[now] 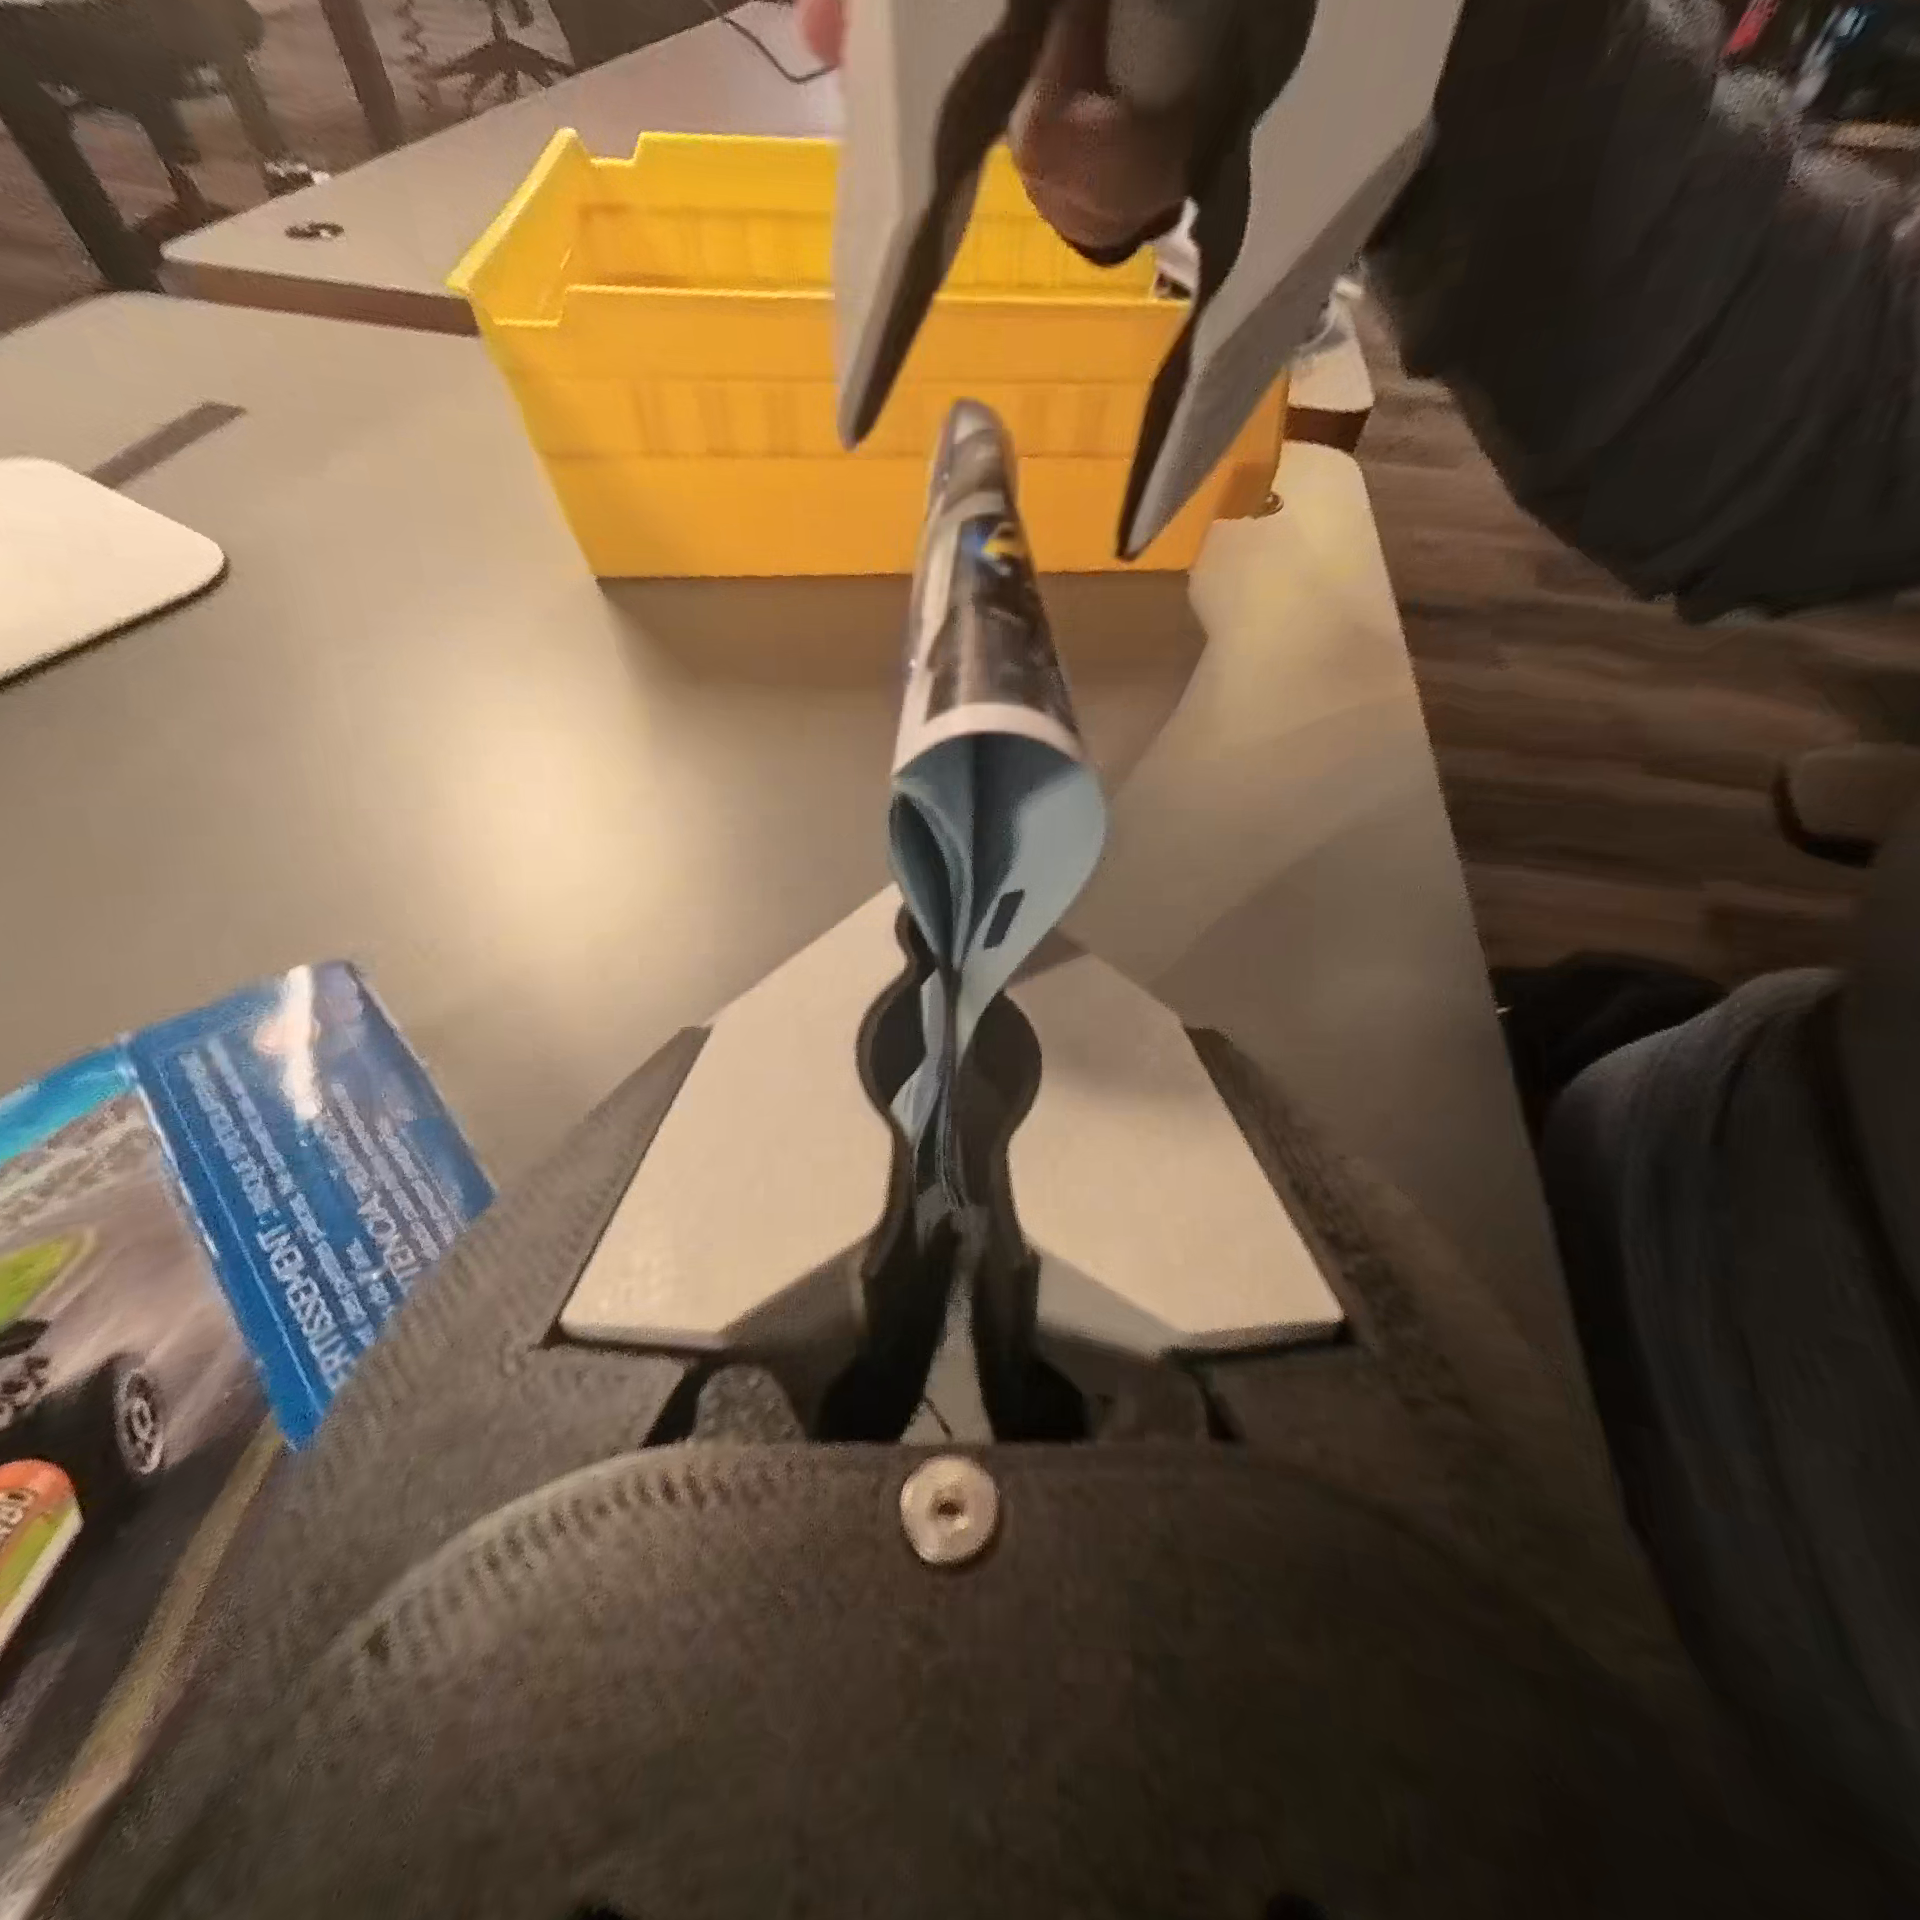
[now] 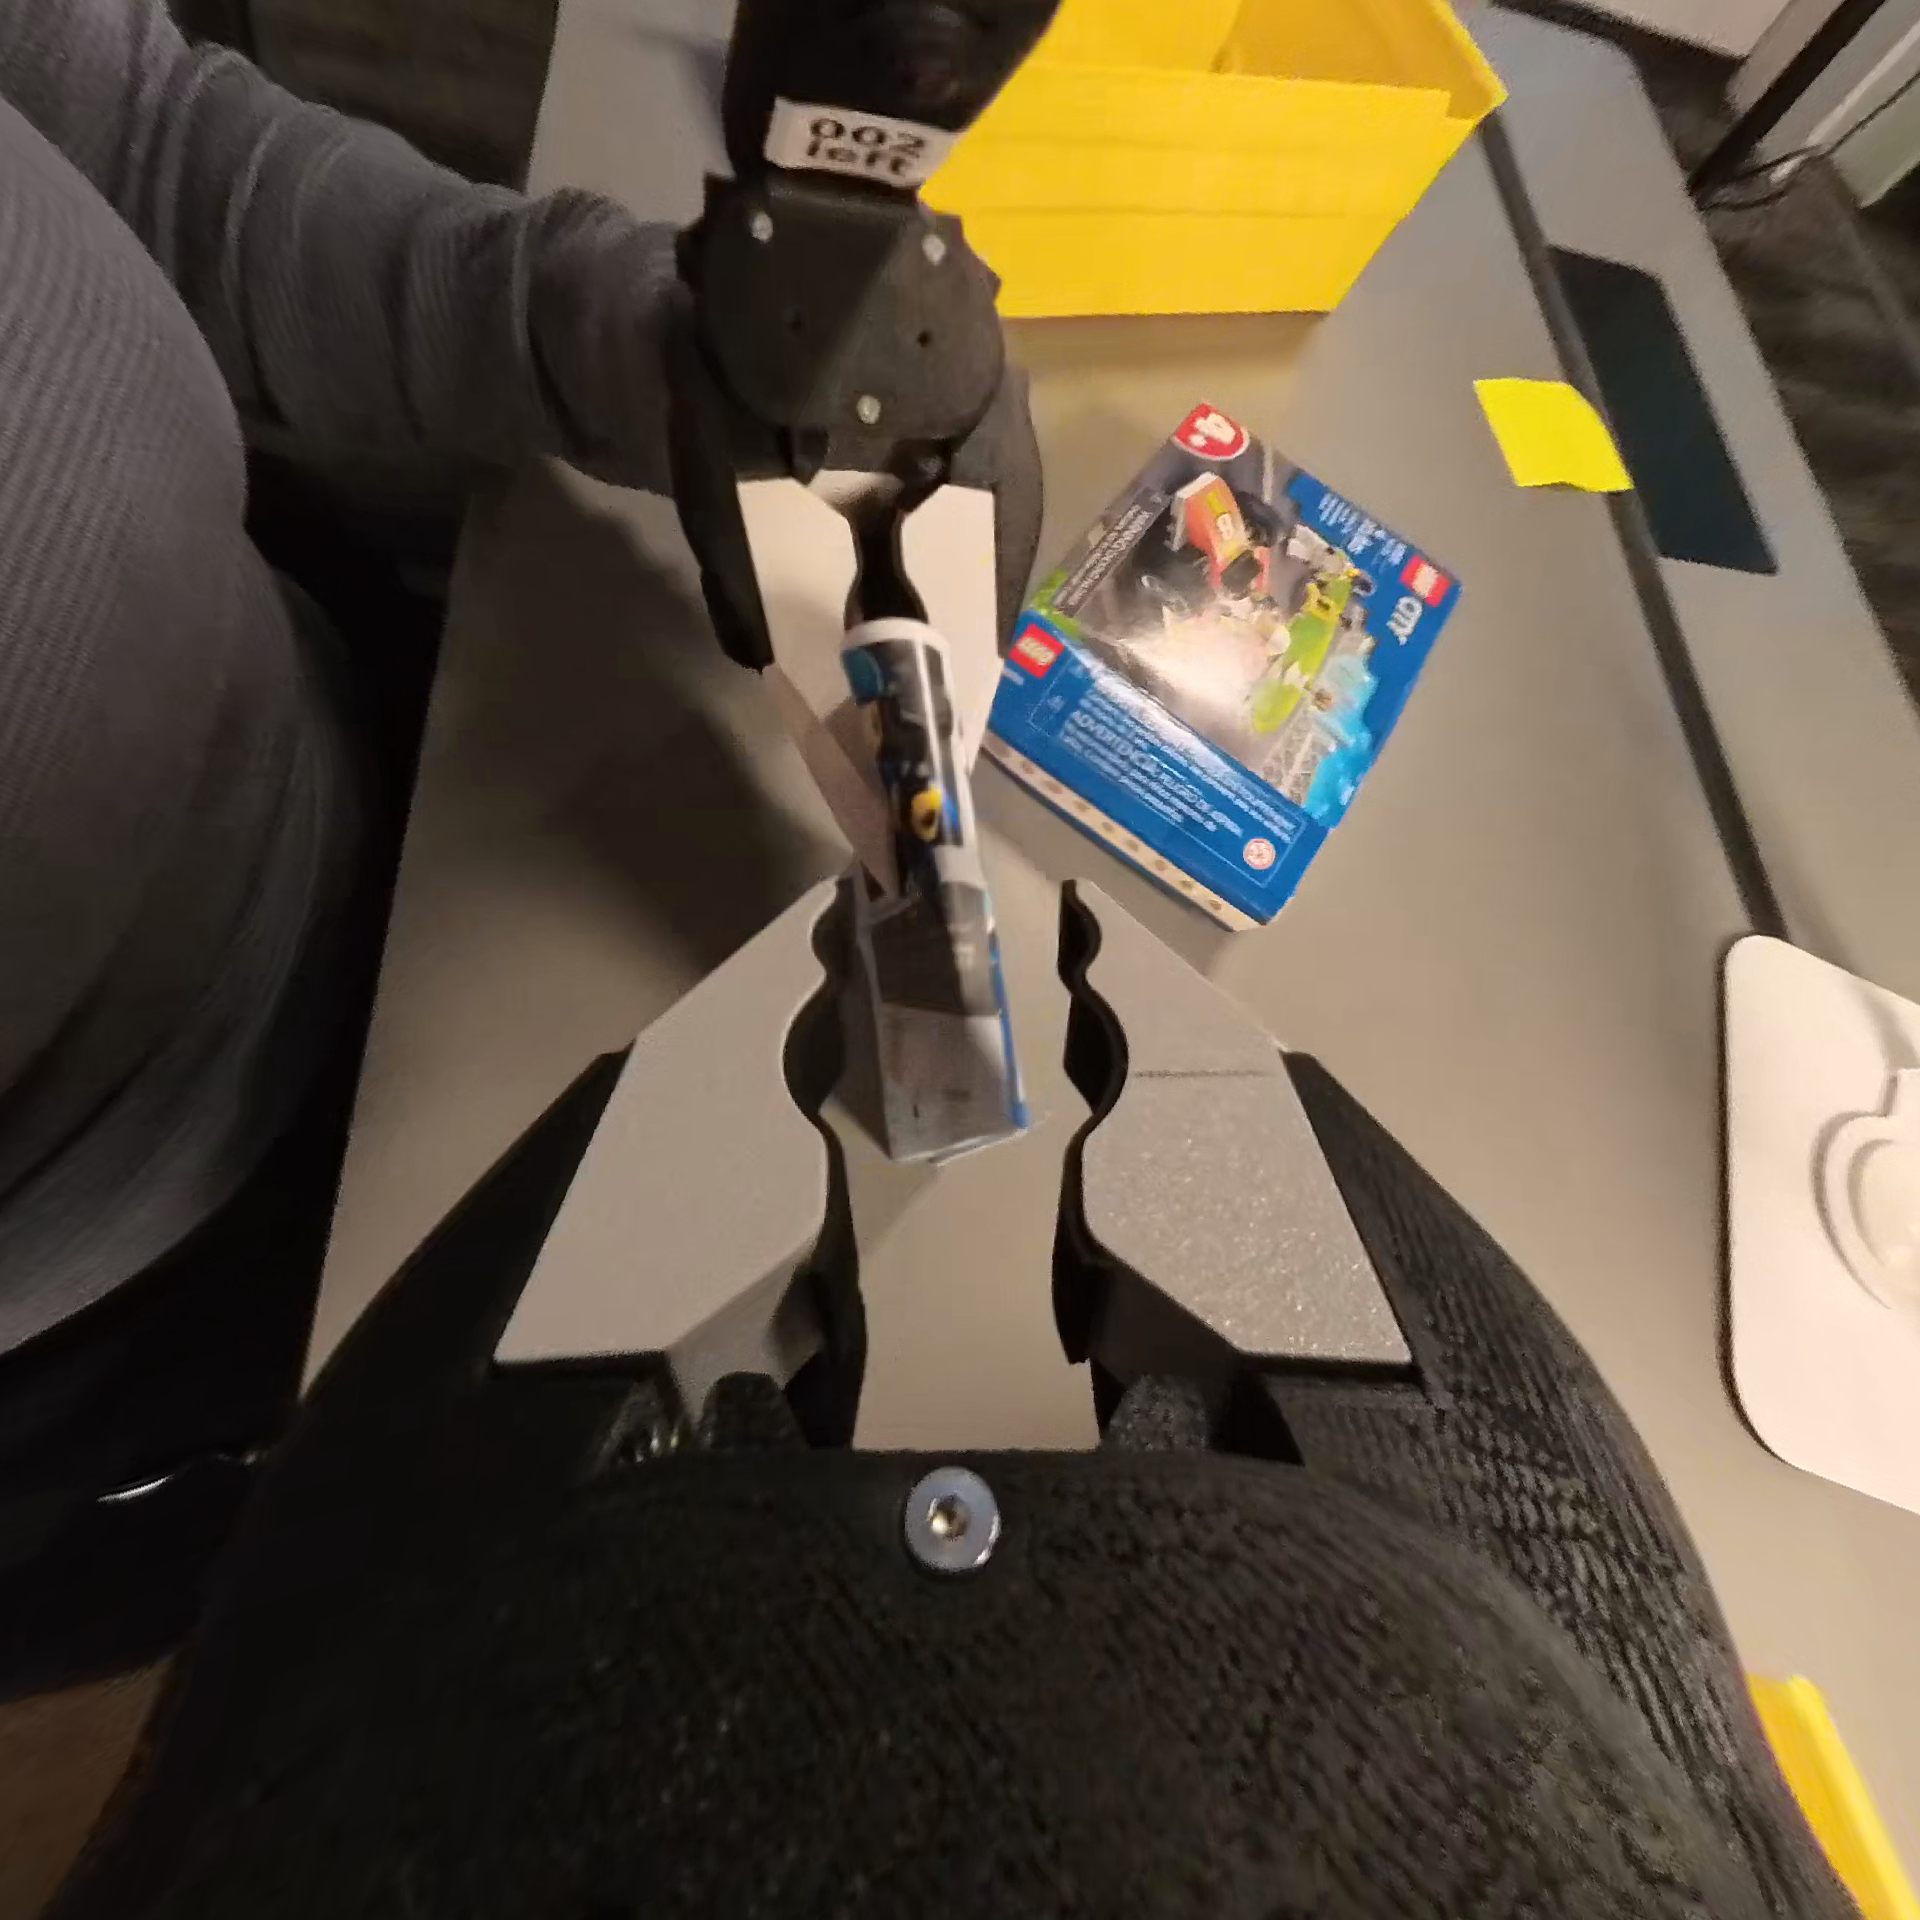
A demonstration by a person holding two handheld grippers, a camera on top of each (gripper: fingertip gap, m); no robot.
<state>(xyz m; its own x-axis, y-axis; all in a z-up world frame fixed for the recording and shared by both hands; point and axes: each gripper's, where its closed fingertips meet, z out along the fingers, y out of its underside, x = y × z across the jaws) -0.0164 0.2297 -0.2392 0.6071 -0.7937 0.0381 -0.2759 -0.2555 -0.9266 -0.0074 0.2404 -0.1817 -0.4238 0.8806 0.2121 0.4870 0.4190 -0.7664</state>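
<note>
Left gripper (image 1: 951,997) clamped flat on one end of a folded booklet (image 1: 987,665), pale blue inside, dark printed cover outside; both pads pressed against the paper, which bulges into a loop just beyond the fingertips. Booklet held in the air above the grey table (image 1: 436,748), its far end reaching toward the yellow bin (image 1: 727,343). Right gripper (image 1: 997,488) spread at that far end, one fingertip on each side of the booklet tip with clear space showing on both sides; not gripping. From the right wrist view: same booklet (image 2: 940,935) lying between the right gripper's (image 2: 945,904) parted fingers, close against the left finger (image 2: 821,935), well clear of the right finger. Contact on the left side cannot be told. Left gripper (image 2: 894,613) beyond the booklet, shut on its upper end, held by a gloved hand with a dark grey sleeve (image 2: 364,312). Blue toy box (image 2: 1226,675) resting on the table just right of the booklet, nearer than the yellow bin (image 2: 1195,177). Yellow sticky note (image 2: 1548,431) on the table right of the toy box, partly over a dark mat (image 2: 1662,436). White pad (image 2: 1818,1195) at the right table edge, nearer than the toy box. Nothing lying between booklet and bin apart from the right gripper's own fingers.
</note>
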